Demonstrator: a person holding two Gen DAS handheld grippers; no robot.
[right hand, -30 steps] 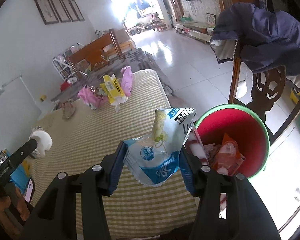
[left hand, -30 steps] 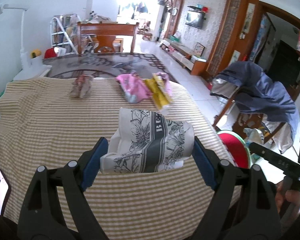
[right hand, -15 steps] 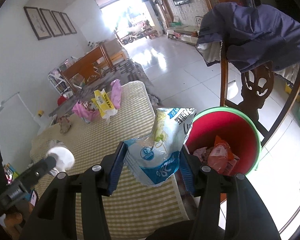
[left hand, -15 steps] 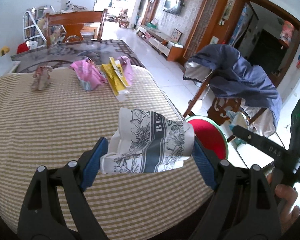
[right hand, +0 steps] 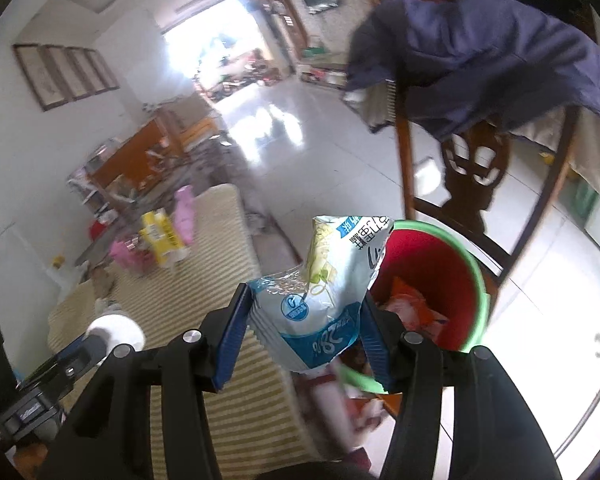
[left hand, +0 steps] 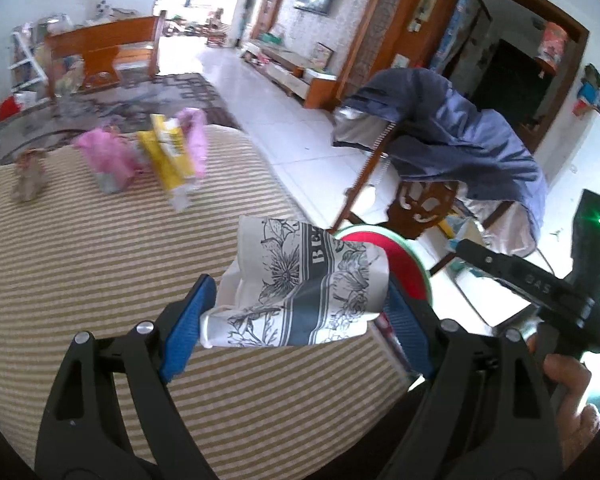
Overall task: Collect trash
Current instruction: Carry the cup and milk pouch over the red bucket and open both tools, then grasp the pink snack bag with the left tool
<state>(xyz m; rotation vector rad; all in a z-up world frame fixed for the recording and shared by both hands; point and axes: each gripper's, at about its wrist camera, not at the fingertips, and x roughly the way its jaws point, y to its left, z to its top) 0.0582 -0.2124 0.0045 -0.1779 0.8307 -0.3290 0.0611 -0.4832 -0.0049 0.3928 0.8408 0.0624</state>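
Observation:
My left gripper [left hand: 296, 320] is shut on a white paper wrapper with dark floral print [left hand: 300, 288], held over the table's right edge near the red bin with a green rim [left hand: 408, 264]. My right gripper [right hand: 304, 328] is shut on a white and blue snack bag [right hand: 324, 292], held beside the same red bin [right hand: 444, 280], which holds several pieces of trash. More trash lies at the far end of the striped tablecloth [left hand: 80, 260]: a pink bag [left hand: 108, 156], a yellow packet [left hand: 168, 156] and a brown crumpled piece [left hand: 28, 176].
A wooden chair draped with a dark blue jacket [left hand: 452, 136] stands behind the bin. The right gripper's handle and the hand on it [left hand: 540, 292] show at the right of the left wrist view. White tiled floor lies beyond the table.
Both grippers have swung right toward the red bin with their trash still held. The bin now sits closer in both views.

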